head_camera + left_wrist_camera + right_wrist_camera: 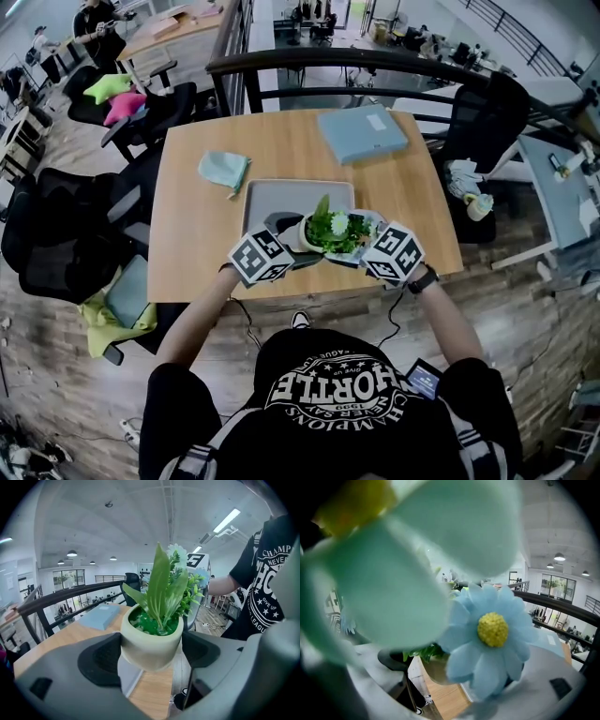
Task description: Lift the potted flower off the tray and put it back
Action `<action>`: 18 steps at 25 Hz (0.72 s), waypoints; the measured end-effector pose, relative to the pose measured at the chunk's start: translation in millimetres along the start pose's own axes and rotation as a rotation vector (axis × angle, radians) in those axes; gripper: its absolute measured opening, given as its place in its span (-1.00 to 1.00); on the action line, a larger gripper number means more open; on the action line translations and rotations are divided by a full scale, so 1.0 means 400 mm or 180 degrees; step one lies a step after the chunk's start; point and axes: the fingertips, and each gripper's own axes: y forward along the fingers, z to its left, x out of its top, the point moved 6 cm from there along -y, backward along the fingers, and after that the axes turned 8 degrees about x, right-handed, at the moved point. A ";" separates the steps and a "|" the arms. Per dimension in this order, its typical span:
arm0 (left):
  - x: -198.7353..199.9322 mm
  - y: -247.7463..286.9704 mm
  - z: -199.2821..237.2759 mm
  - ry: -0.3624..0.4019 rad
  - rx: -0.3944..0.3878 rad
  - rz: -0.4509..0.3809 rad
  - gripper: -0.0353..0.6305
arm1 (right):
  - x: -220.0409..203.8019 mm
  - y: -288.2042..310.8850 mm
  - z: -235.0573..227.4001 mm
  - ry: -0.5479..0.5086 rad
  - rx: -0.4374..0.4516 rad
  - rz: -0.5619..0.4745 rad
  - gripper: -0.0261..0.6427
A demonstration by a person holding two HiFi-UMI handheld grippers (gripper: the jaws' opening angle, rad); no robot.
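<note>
The left gripper [292,242] has the pot [306,236] clamped between its jaws. In the left gripper view the two dark pads of the left gripper [152,654] press the pale pot [151,643] from either side, just under its rim, with green leaves [161,588] standing upright out of it. The pot hangs clear of everything below: under its base a strip of the grey tray [127,679] and the wood of the tabletop [152,693] show. From the head view the pot sits over the tray [281,195] at its 5 o'clock corner, close to the near edge of the tabletop [197,234]. The right gripper [367,246] reaches in from the pot's 3 o'clock side, among the flowers. In its own view the right gripper [457,665] stands with jaws wide, the pot [431,670] between them. A gap shows between the jaw at 9 o'clock and the pot, while the jaw at 3 o'clock is mostly hidden behind a blue daisy [494,634]. A second bloom lies so near the lens that it is only a pale blur over the upper left of that view. Elsewhere on the tabletop, a teal cloth [223,169] lies at the tray's 10 o'clock, just beside it, and a flat blue-grey box [361,133] lies at its 1 o'clock, apart from it.
</note>
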 end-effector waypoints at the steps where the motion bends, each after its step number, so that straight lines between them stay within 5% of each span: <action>1: -0.002 0.001 0.013 0.0010 0.0000 -0.0004 0.35 | 0.004 0.008 -0.009 -0.0002 -0.0009 -0.0001 0.43; 18: -0.044 0.054 0.080 -0.0011 -0.0152 0.0033 0.35 | -0.025 0.061 -0.072 0.0155 -0.0066 0.0073 0.43</action>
